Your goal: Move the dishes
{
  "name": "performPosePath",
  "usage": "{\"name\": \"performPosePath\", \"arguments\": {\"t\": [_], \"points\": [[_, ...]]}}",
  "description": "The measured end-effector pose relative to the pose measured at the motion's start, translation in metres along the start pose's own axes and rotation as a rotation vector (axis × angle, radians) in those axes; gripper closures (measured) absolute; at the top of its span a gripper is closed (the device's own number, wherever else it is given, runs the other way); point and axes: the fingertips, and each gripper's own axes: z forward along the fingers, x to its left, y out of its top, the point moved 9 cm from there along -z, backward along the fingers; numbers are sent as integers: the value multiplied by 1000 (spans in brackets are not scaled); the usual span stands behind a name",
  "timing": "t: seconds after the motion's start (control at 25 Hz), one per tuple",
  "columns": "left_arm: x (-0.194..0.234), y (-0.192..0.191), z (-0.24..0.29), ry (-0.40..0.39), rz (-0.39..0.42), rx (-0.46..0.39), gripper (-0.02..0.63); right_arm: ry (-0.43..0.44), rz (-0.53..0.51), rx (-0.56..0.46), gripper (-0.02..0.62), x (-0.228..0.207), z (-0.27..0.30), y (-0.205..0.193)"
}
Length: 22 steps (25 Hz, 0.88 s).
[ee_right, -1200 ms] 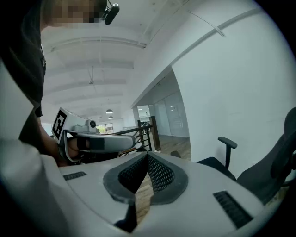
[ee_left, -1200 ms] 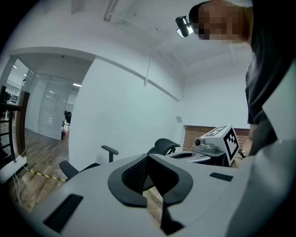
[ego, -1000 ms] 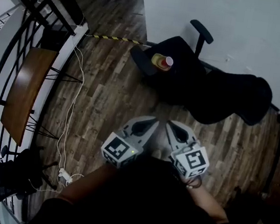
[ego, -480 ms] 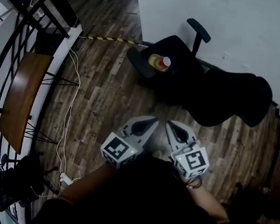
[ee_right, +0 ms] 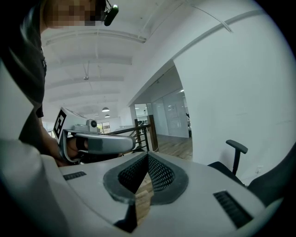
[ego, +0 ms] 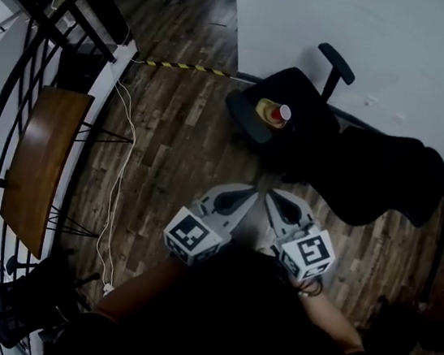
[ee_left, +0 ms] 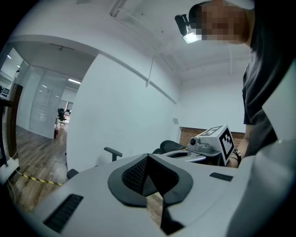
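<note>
Far beyond left claw (ego: 246, 192) and right claw (ego: 272, 196): dishes (ego: 272, 112)

Probably an office: swivel chair (ego: 310, 103), glass partitions (ee_right: 170, 118), wood floor (ego: 170, 141).

My left gripper (ego: 244, 192) and right gripper (ego: 273, 195) hung side by side over the floor (ego: 178, 142). Ahead of them stood an office chair (ego: 299, 93) — a cup (ego: 282, 114) and a dish (ego: 265, 108) sat touching on its seat. Well off to my left lay a table (ego: 39, 163) by a railing (ego: 27, 47) — a cable (ego: 120, 158) ran between it and me.
</note>
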Motion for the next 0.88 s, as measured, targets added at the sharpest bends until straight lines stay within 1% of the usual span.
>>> {"name": "performPosePath", "arguments": {"t": [0.2, 0.32, 0.48, 0.64, 0.84, 0.88], "points": [[50, 3, -22, -11, 4, 11, 615, -16, 21, -2, 584, 9, 53, 9], [72, 0, -34, -15, 5, 13, 615, -3, 17, 35, 584, 20, 78, 9], [92, -6, -43, -17, -12, 12, 615, 5, 10, 61, 584, 29, 100, 10], [110, -8, -42, -20, -40, 19, 615, 0, 23, 86, 584, 26, 116, 11], [132, -7, -35, -16, -16, 1, 615, 8, 21, 87, 584, 17, 134, 18], [135, -6, -32, -13, -21, 6, 615, 12, 21, 90, 584, 12, 137, 18]]}}
